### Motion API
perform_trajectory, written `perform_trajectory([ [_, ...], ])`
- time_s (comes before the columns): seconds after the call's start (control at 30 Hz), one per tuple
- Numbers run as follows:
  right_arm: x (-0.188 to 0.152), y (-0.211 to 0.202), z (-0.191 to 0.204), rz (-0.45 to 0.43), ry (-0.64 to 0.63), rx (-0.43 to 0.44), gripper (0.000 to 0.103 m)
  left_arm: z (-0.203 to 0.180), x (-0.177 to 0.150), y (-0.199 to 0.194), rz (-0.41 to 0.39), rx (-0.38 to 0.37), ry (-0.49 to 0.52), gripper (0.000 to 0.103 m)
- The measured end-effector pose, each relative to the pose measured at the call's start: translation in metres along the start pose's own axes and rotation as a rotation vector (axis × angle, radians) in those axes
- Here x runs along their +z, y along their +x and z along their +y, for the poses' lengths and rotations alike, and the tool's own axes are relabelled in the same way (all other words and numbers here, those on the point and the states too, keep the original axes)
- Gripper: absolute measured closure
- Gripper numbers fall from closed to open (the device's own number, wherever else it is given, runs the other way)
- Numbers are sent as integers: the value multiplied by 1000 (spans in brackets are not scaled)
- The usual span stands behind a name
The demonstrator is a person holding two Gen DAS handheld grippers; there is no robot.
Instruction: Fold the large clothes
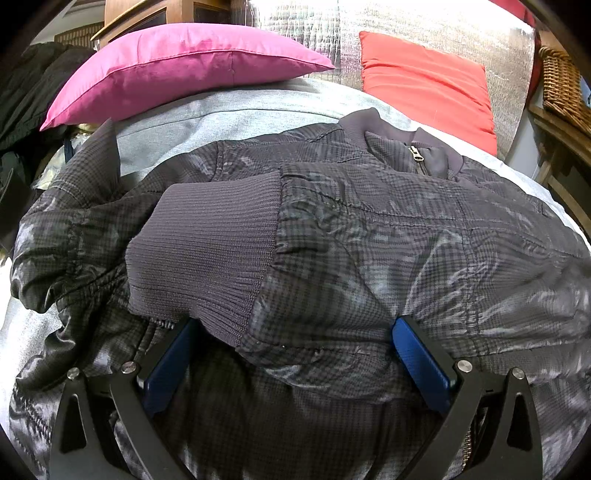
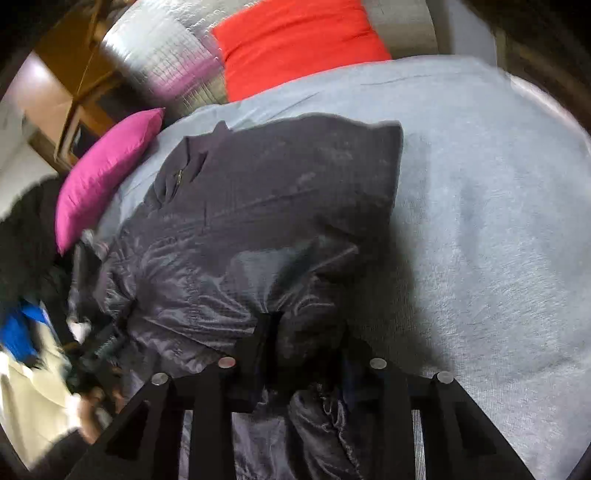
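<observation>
A dark checked jacket (image 1: 369, 229) lies spread on the grey bed cover (image 1: 229, 110), its zip collar (image 1: 417, 155) toward the pillows. One sleeve is folded across the front, ending in a ribbed cuff (image 1: 207, 243). My left gripper (image 1: 295, 332) stands open at the jacket's near edge. Its blue pads (image 1: 417, 354) are wide apart with the sleeve fabric lying loose between them. In the right wrist view, blurred, my right gripper (image 2: 304, 332) is shut on a bunched fold of the jacket (image 2: 258, 206) at its near hem.
A pink pillow (image 1: 184, 62) and a red pillow (image 1: 424, 85) lie at the head of the bed against silver quilted material (image 1: 424, 22). Dark clothes (image 1: 33, 81) are piled at the left, a wicker basket (image 1: 561, 88) stands right. Bare grey cover (image 2: 480, 221) extends right of the jacket.
</observation>
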State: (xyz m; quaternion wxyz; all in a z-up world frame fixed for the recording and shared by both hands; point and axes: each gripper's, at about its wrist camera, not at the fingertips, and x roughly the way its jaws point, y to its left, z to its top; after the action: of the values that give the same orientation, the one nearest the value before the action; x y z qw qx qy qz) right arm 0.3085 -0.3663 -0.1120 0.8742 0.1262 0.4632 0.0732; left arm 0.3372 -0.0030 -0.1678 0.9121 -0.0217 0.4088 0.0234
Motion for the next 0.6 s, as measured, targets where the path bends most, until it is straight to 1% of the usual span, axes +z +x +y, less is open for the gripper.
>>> perform_trajectory([
  [0.03, -1, -3, 5, -26, -38, -40, 72, 0, 0, 0, 0, 2, 2, 0],
  [0.07, -2, 5, 4, -12, -57, -67, 72, 0, 0, 0, 0, 2, 2, 0],
  [0.1, -3, 23, -5, 50, -37, -65, 72, 0, 0, 0, 0, 1, 1, 0],
  [0.17, -7, 21, -14, 9, -25, -46, 67, 1, 0, 0, 0, -1, -1, 0],
  [0.2, -7, 12, -15, -15, -20, -48, 62, 1, 0, 0, 0, 0, 0, 0],
  [0.23, -6, 4, -17, -28, -6, -81, 41, 1, 0, 0, 0, 1, 1, 0],
  [0.27, -5, -4, -20, -46, 12, -107, 32, 1, 0, 0, -1, 1, 0, 0],
  [0.33, -1, -28, -24, -115, 58, -112, 32, 0, 0, 0, -1, 2, 1, 0],
  [0.37, -1, -41, -23, -160, 73, -99, 32, 0, 0, 0, -1, 3, 1, 0],
  [0.4, -1, -52, -19, -195, 77, -67, 32, -1, 0, 0, -1, 4, 2, 0],
  [0.47, 1, -59, -8, -214, 74, 31, 32, -1, 0, 0, -1, 2, 1, 0],
  [0.5, -1, -53, -4, -190, 81, 132, 31, -1, 0, 0, -1, 2, 1, 0],
  [0.53, -4, -46, -1, -161, 87, 180, 29, -1, 0, 0, -1, 2, 1, 0],
  [0.57, -11, -24, -6, -86, 106, 196, 29, -1, 0, 0, -1, 2, 1, 0],
  [0.6, -17, -7, -15, -17, 137, 169, 29, -1, 0, 0, -2, 0, 0, 0],
])
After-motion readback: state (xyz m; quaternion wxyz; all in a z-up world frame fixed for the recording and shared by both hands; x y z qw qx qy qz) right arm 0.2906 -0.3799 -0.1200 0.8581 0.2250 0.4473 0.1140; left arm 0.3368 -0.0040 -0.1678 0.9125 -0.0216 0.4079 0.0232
